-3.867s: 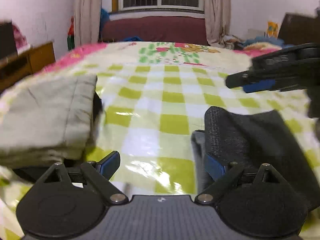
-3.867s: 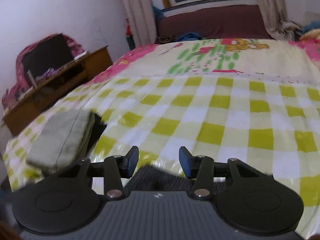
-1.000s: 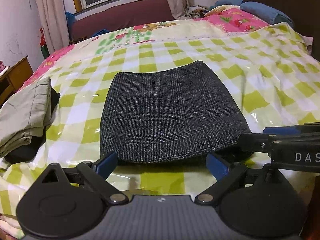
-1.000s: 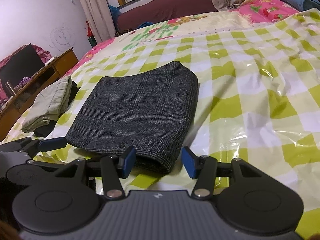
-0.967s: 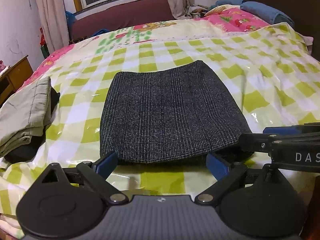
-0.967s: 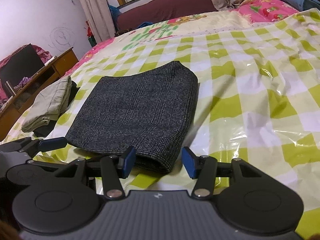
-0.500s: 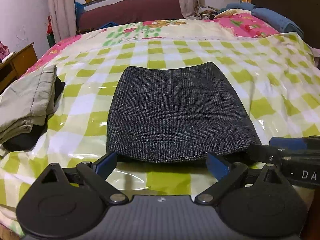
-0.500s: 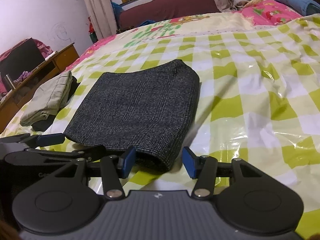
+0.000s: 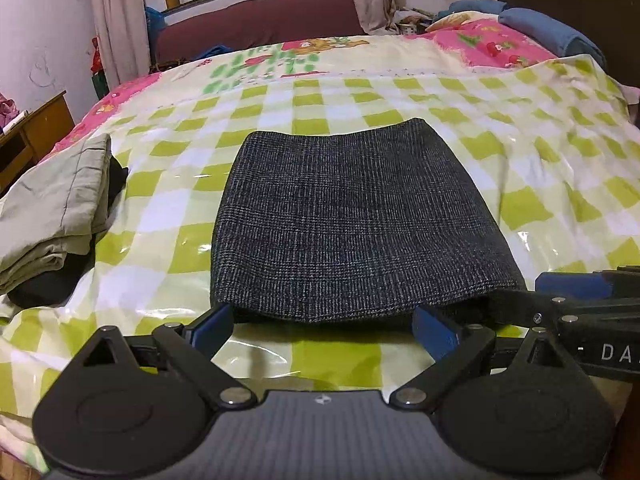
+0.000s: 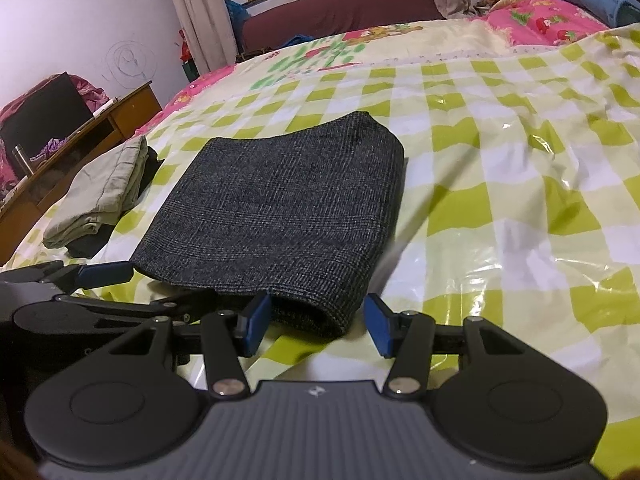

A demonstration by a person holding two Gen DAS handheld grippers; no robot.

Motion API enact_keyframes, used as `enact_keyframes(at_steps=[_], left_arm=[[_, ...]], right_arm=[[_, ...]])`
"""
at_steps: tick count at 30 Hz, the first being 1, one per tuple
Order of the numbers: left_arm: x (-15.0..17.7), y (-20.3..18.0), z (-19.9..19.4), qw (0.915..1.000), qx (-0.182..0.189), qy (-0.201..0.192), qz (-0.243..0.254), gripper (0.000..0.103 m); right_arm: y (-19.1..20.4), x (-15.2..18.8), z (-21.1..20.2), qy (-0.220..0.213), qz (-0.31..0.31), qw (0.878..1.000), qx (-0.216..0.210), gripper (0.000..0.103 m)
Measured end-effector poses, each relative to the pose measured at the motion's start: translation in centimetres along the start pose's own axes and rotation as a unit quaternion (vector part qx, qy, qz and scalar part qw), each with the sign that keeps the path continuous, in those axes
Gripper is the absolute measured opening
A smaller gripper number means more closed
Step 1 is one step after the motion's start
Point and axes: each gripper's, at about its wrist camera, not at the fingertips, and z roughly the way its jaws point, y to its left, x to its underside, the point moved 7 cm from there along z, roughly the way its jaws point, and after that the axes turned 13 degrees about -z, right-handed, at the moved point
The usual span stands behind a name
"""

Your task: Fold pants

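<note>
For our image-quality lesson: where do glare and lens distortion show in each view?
Left wrist view: white glare on the plastic bed cover beside the dark folded pants, edges curving with the fisheye. Right wrist view: shiny patches on the cover, dark rounded corners.
</note>
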Motion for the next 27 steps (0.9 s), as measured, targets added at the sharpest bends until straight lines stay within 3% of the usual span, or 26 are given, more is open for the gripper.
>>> enact_keyframes(at_steps=[27], left_arm=[[0.13,-0.08,0.03,1.0,-0.002,0.0,0.002,0.103]], right_arm=[[-0.02,0.16,0.19,0.004,0.004,1.0,-0.002,0.053]])
